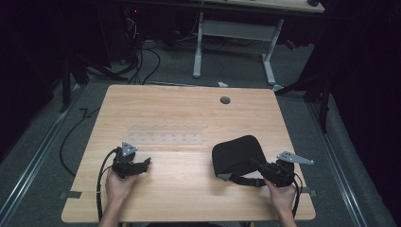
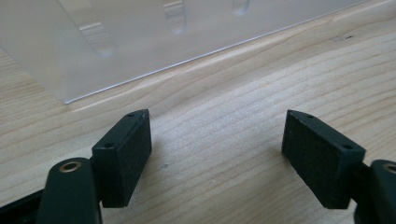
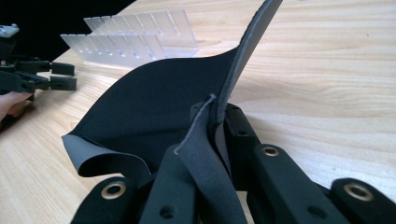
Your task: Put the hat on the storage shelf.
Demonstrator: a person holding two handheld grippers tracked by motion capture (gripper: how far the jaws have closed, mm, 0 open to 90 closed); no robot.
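A black fabric pouch (image 1: 236, 153) with a grey underside lies right of the table's middle, one edge lifted. My right gripper (image 1: 261, 166) is shut on that edge and its strap; in the right gripper view the black fabric (image 3: 154, 107) curls up from between the jaws, with my right gripper (image 3: 215, 122) pinching it. My left gripper (image 1: 145, 163) rests low on the wood at the left, open and holding nothing; its pads (image 2: 128, 156) stand wide apart over bare wood. A clear plastic rack (image 1: 163, 137) lies flat just beyond it, also seen as the clear rack (image 2: 140, 37) and the clear rack (image 3: 135, 39).
The wooden table (image 1: 189, 194) has a round grey cable grommet (image 1: 225, 100) near its far edge. Cables trail from both grippers off the near edge. Beyond the table stand a white desk frame (image 1: 234, 42) and floor cables.
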